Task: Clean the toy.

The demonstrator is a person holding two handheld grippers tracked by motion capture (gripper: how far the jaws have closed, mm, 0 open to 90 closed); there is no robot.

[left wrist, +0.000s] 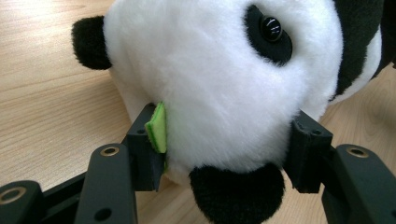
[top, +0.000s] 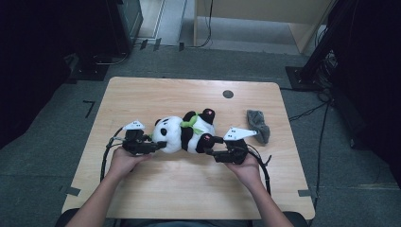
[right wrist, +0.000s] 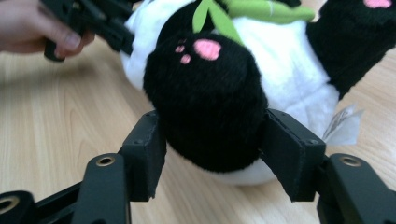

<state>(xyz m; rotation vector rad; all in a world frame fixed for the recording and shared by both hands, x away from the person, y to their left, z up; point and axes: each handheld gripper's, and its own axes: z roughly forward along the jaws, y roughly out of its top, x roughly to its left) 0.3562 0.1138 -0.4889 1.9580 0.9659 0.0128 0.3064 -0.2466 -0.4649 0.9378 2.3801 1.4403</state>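
High view shows me the plush panda [top: 184, 134] lying on its back near the middle of the wooden surface [top: 156, 94], head toward my left and feet toward my right, with a grey sock [top: 259, 125] lying apart from it near the right edge. My left hand-held gripper [top: 158, 145] has its jaws pressed into the white fur of the panda's head [left wrist: 210, 84]; in the left gripper view both pads dent the plush, one of them carrying a green pad [left wrist: 157, 127]. My right hand-held gripper [top: 213, 150] is clamped across a black foot [right wrist: 208, 98] with pink toe marks, the pads sinking into both sides of it. So both grips look secured to me, one at each end of the toy. What I judge is left: the toy rests on the surface, not yet lifted or carried anywhere, and the sock sits untouched. Whether the sock is meant for that foot I cannot tell.
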